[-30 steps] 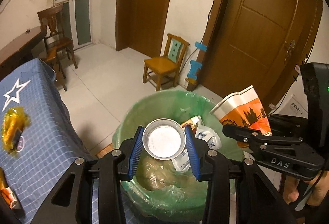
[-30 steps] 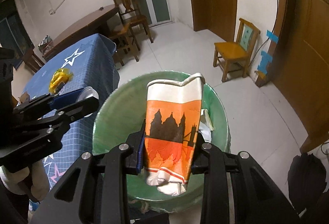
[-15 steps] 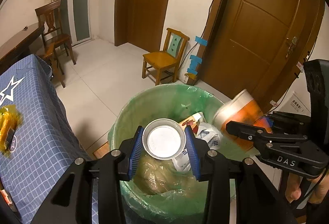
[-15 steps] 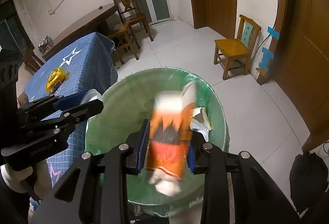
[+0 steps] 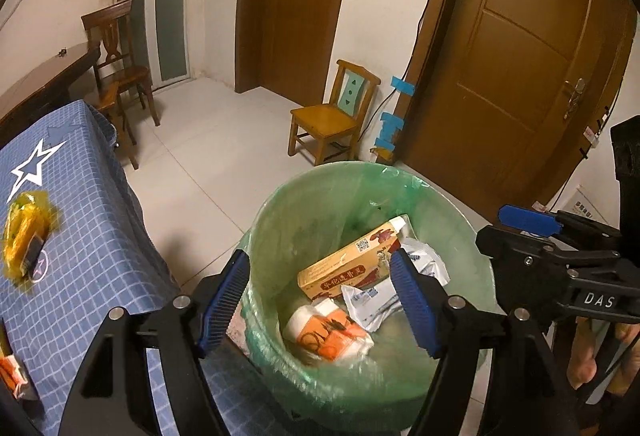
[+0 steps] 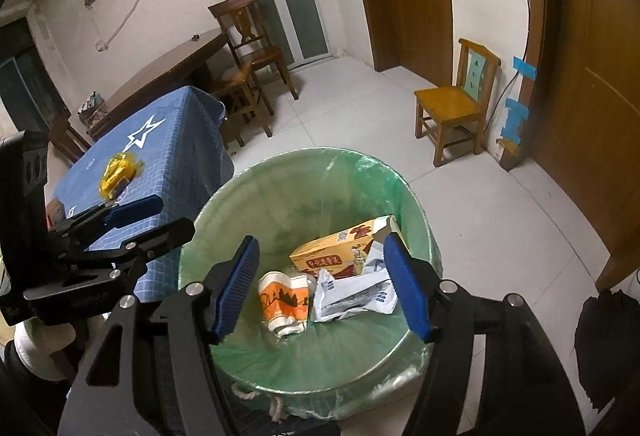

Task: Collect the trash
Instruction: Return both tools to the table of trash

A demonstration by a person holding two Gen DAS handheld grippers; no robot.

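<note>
A tiled room with wooden doors. Both claws, left (image 5: 320, 300) and right (image 6: 320, 288), hang released over the green-lined bin (image 6: 416, 203). The yellow wrapper (image 5: 24, 236) lies on the blue bench (image 5: 92, 248), left of the left claw, the nearer one.

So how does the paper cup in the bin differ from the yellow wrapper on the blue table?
The cup is orange and white with a skyline print; the wrapper is shiny yellow. The cup lies crushed on its side inside the green-lined bin, beside a box; the wrapper sits crumpled on the table, not yet collected. Both are free of either hand-held gripper.
</note>
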